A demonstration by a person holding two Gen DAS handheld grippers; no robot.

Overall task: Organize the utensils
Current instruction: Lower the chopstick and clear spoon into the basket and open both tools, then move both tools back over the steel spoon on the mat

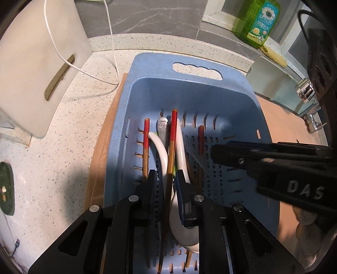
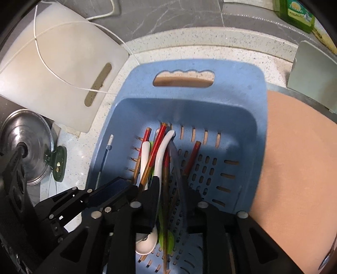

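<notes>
Both grippers hang over the blue slotted basket (image 1: 242,101), which sits on a tan mat (image 1: 99,160) on a speckled white countertop (image 1: 52,168). Inside the basket lie red-tipped chopsticks (image 1: 173,134), white spoons (image 1: 160,151) and a metal utensil handle (image 1: 163,128), bunched toward its left side, with one chopstick (image 1: 201,139) lying apart to the right. The left gripper (image 1: 166,179) straddles a chopstick and a spoon, jaws slightly apart, pads not visibly pressing. The right gripper (image 2: 174,185) is narrowly parted over the same bundle; whether it pinches anything, I cannot tell. Behind the basket stand a grey marble backsplash (image 1: 147,16) and a green dish-soap bottle (image 1: 258,21). Left of the basket a white cutting board (image 1: 38,63) leans, crossed by a white cable (image 1: 63,59).
</notes>
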